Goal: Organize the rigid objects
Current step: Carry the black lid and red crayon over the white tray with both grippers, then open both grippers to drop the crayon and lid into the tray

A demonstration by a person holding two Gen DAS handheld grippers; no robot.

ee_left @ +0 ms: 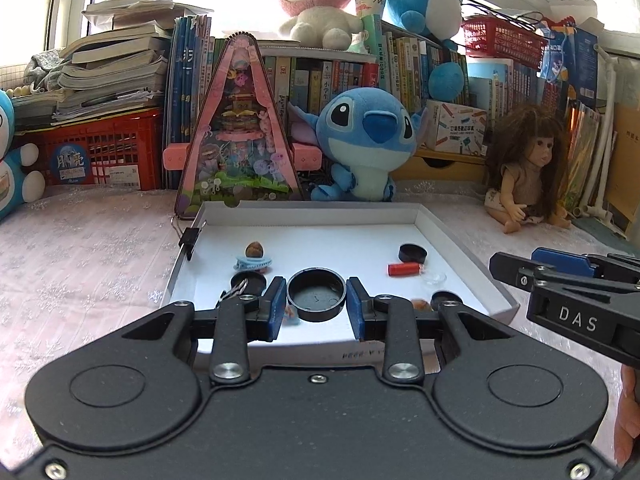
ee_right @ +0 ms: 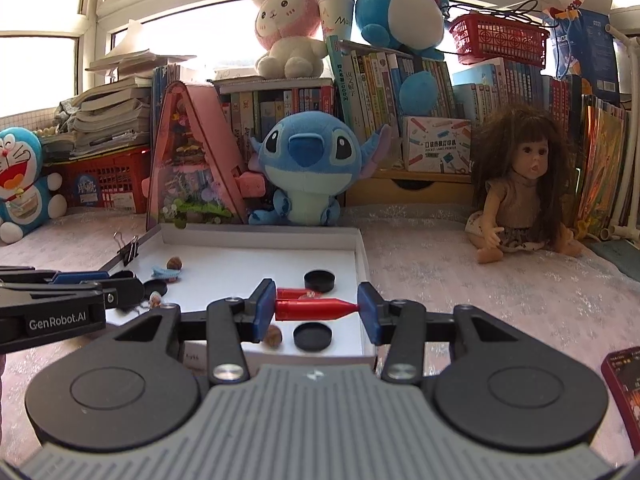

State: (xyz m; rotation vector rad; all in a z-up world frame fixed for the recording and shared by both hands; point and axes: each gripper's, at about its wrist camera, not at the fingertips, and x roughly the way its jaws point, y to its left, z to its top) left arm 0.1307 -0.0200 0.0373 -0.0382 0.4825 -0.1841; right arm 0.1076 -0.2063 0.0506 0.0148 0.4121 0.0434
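Left wrist view: the left tongs at lower centre grip a round black cap, open side up, between the 2 blue pads, above the white tray. In the tray lie a red cylinder, another black cap and a blue clip. The right tongs enter at right.

Right wrist view: the right tongs at centre clamp a red bullet-shaped piece end to end, level, above the tray. A black cap lies below it, another above.
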